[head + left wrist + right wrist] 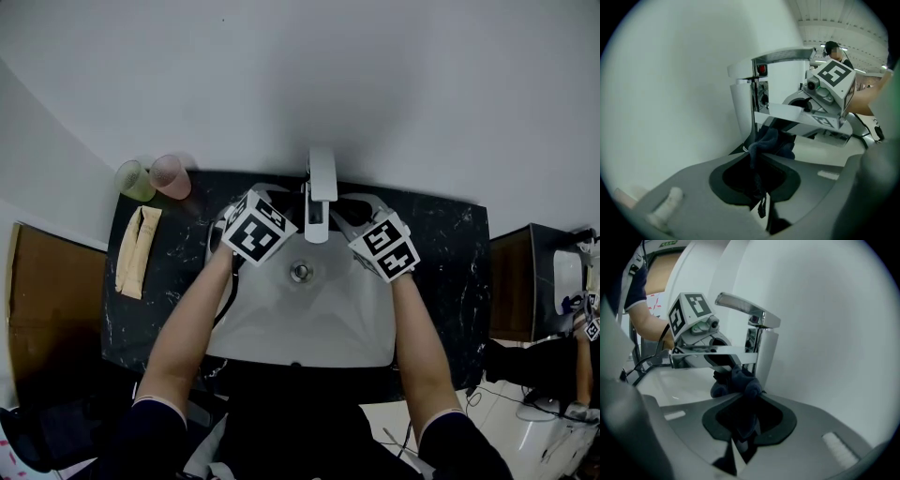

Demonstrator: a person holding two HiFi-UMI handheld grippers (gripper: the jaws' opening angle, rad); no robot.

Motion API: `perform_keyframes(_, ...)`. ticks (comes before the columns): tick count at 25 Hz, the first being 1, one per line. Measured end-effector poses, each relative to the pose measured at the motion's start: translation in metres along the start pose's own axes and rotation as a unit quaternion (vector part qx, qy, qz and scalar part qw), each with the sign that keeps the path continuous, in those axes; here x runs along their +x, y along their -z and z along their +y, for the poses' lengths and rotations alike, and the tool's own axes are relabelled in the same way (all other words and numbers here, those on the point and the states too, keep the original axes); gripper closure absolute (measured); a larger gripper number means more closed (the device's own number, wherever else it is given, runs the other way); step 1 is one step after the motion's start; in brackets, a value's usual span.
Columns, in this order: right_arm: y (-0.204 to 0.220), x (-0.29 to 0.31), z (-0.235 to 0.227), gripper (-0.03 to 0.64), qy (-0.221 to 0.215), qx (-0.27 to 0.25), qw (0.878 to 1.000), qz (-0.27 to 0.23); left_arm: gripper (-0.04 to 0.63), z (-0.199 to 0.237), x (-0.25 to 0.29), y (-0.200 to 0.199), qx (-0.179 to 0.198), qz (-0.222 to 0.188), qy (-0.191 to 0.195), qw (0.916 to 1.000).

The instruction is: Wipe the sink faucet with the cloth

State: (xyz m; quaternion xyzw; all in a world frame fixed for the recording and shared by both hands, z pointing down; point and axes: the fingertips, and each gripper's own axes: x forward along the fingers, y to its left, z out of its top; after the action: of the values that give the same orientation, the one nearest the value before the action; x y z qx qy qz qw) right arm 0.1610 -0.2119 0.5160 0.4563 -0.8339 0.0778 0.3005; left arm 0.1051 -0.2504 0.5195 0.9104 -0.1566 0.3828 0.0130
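White wall up top, black marbled tabletop beneath it, white sink sunk in the middle. The chrome faucet stands at the sink's back rim, and both arms are in close, one on each side of it. Left tongs: pinched tight on a twist of the dark blue cloth. Right tongs: same story, clamped on the other end. The cloth bunches just under the spout, against the faucet's column; how it runs behind that column is hidden. From the head view the marker cubes cover the cloth. Their black-and-white squares are patterns, not words. Green print at the right gripper view's top edge is too small to read. Back left sit a green cup, a pink cup and a folded beige towel.
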Motion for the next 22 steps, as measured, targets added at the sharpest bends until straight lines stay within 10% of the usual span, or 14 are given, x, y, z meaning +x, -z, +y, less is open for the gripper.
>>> perform_keyframes(22,-0.030,-0.055,0.034,0.554,0.032,-0.036,0.998,-0.040,0.560,-0.029,-0.063,-0.020,0.029,-0.057,-0.001,0.9979)
